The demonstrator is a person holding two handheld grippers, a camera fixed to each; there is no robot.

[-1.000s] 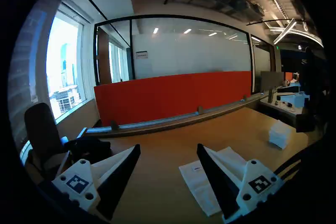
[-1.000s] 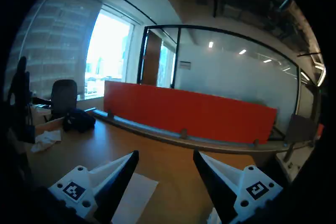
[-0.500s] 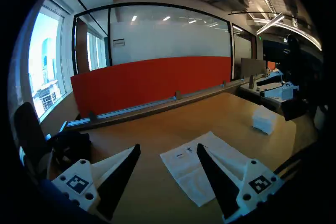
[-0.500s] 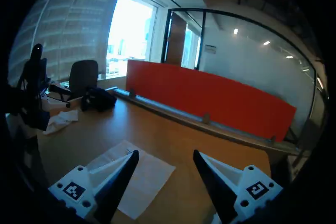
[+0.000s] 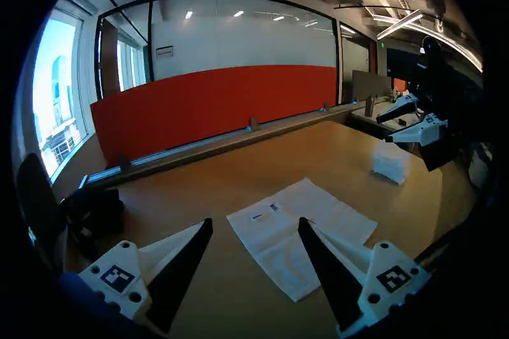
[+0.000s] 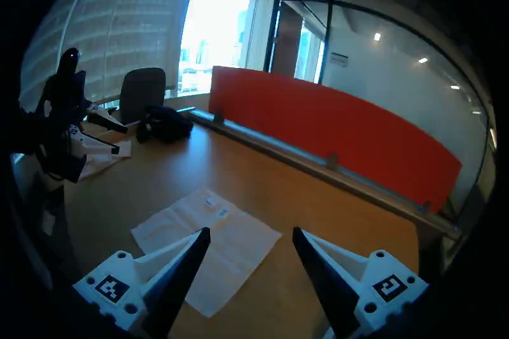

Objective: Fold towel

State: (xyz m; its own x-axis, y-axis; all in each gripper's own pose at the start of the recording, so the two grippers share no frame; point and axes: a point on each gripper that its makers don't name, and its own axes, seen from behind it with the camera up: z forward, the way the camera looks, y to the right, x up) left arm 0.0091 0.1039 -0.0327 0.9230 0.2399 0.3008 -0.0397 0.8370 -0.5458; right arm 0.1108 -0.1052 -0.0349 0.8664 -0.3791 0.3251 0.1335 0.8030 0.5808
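Not begun: thin white cloth towel (image 5: 299, 237) spread flat on brown wooden worktop (image 5: 267, 167).
Wide open and empty above it: left hand-held gripper (image 5: 254, 221), right hand-held gripper (image 6: 250, 231).

Wooden table (image 5: 267, 167), red divider (image 5: 210, 100) along its back, black bag (image 6: 165, 128) by office chair (image 6: 141, 91)

The left gripper (image 5: 254, 256) points forward and a little downward, its 2 fingers (image 5: 183, 264) spread wide, so the jaws stand fully apart. The right gripper (image 6: 250, 262) is held the same way, its 2 fingers (image 6: 318, 270) level with each other and parted just as wide.
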